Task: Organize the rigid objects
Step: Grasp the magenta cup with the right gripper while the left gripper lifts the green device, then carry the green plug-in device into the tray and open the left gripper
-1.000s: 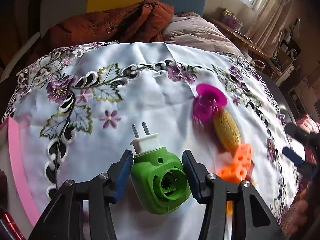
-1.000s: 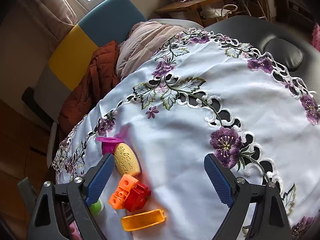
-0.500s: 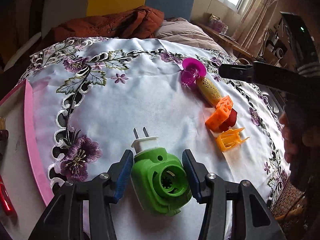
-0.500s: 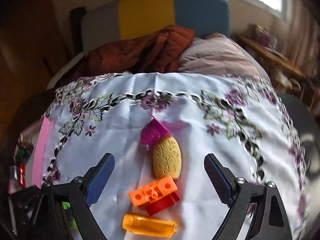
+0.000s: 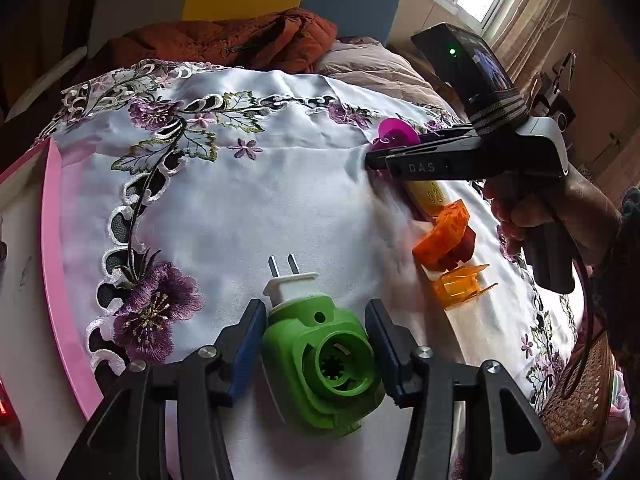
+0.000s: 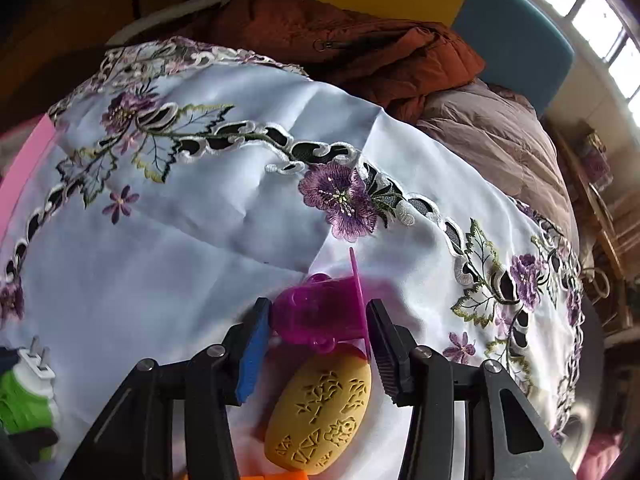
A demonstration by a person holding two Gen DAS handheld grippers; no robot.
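The right gripper [image 5: 376, 160] carries the letters "DAS" and is clamped on one magenta cup [image 6: 320, 316]. The left gripper [image 5: 316, 344] is clamped on one green plug-in device [image 5: 320, 364] with two prongs.

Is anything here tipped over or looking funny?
Yes. The magenta toy lies on its side between the right hand-held gripper fingers, its flat disc standing on edge. The green plug in the left hand-held gripper looks fine.
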